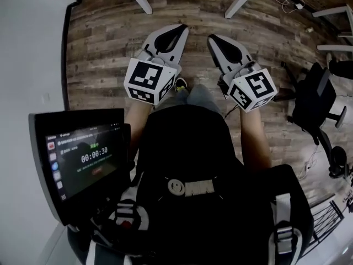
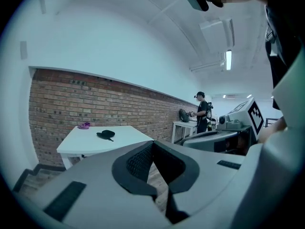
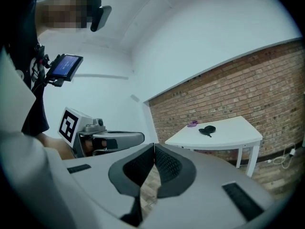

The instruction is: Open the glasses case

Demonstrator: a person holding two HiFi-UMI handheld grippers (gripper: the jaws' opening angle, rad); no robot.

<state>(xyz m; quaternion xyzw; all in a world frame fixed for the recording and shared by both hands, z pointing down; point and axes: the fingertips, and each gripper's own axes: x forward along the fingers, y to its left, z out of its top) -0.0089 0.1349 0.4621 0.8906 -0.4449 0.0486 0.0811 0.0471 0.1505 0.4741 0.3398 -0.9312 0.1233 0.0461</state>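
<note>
Progress: nothing done yet by my read. Glasses case (image 3: 208, 130) sits untouched, so approach, grip & opening are all left.
Case loc: flat on white desk (image 3: 236, 136) by brick wall (image 3: 248, 89), well apart from both grippers. Small purple item (image 3: 192, 123) lies near it, on the wall side.
L hand-held gripper (image 2: 153, 143): jaws fully together, pads touching, nothing btwn them. Held about level over wood floor (image 1: 110, 32).
R hand-held gripper (image 3: 154, 147): same, closed & empty, just beside the L one.
Head view: shows only floor, both grippers, the person's torso w/ harness, and a tablet (image 1: 83, 159) running a timer. Desk & case are out of frame there.
Hard to make out: case is far off & tiny, a dark flat oval w/ a short tail. Calling it the case is a guess from shape + task. Can't see seam, hinge side or latch, nor be sure the lid is down. Purple item can't be ID'd.
Cut off: near edge & legs of desk partly behind gripper body in L gripper view.
Background: second person (image 2: 202, 112) stands at another desk far back, not involved.
</note>
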